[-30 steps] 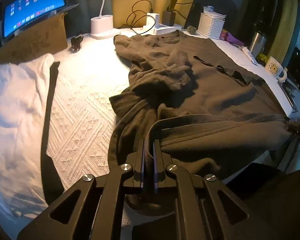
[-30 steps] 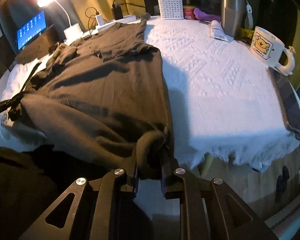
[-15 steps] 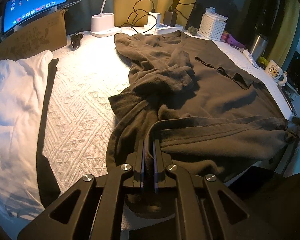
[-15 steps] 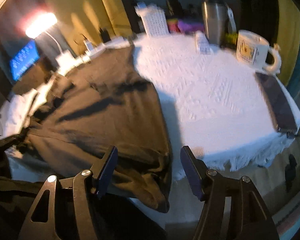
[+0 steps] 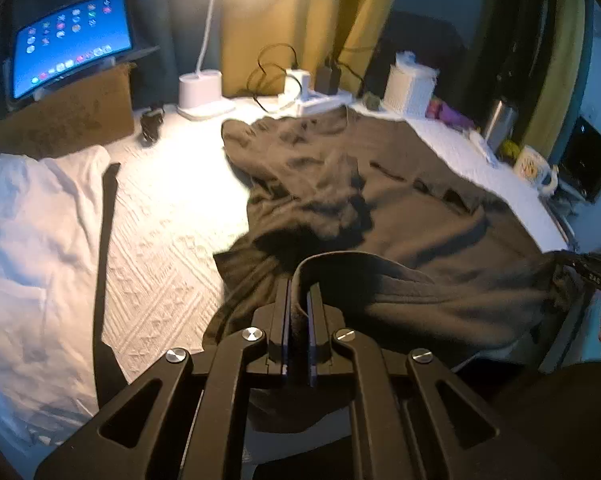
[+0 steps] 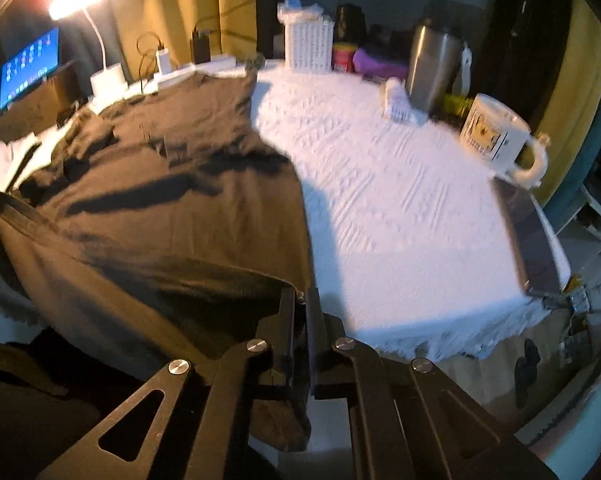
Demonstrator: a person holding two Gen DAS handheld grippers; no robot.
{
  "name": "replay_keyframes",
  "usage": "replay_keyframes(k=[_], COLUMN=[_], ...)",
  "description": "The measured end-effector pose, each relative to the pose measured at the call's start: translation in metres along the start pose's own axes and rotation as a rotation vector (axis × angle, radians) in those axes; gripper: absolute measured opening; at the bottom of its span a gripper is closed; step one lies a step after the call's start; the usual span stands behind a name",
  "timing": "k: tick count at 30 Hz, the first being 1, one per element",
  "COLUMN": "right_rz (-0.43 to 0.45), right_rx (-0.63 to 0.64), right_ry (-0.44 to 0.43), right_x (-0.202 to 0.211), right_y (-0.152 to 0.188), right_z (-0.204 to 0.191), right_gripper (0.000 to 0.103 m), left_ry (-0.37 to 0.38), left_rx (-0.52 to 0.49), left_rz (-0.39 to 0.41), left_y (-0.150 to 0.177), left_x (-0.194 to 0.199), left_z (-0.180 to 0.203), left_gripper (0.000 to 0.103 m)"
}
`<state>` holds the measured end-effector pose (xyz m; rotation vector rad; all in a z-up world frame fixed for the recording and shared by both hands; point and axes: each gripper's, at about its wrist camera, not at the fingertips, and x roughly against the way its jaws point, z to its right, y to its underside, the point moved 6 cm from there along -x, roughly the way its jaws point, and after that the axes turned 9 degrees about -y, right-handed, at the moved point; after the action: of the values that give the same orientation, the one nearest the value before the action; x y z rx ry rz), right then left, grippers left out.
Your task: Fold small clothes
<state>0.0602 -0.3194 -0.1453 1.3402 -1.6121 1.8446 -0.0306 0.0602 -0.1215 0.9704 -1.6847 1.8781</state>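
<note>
A dark brown shirt (image 5: 380, 208) lies spread and partly bunched on the white textured table cover (image 5: 172, 216). My left gripper (image 5: 298, 292) is shut on the shirt's near hem at its left corner and holds it lifted. My right gripper (image 6: 300, 300) is shut on the hem's right corner of the same shirt (image 6: 172, 184). The hem hangs stretched between the two grippers at the table's front edge. The right gripper's tip also shows at the far right of the left wrist view (image 5: 592, 268).
A white garment (image 5: 32, 240) lies at the left with a dark strip (image 5: 104, 240) beside it. At the back stand a tablet (image 5: 72, 44), lamp base (image 5: 200, 94), chargers and a white basket (image 6: 308, 40). A steel tumbler (image 6: 432, 68), mug (image 6: 496, 136) and dark flat device (image 6: 528, 240) sit right.
The right gripper opened half a second ago and has now shut again on the hem's right corner. Both grippers have lifted the hem off the table edge.
</note>
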Motion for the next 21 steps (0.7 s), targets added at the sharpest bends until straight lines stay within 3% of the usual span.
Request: replay_keyframes(k=[6, 21], right_rz=[0.117, 0.334], right_rx=[0.017, 0.007], right_ry=[-0.020, -0.046], right_x=[0.032, 0.061], right_y=[-0.032, -0.122], right_z=[-0.003, 0.011], right_gripper=[0.004, 0.004], left_ry=[0.014, -0.035], left_rx=[0.008, -0.007], left_rz=[0.104, 0.186], left_y=[-0.023, -0.071], left_x=[0.028, 0.043], left_z=[0.006, 0.003], left_gripper=[0.005, 0.005])
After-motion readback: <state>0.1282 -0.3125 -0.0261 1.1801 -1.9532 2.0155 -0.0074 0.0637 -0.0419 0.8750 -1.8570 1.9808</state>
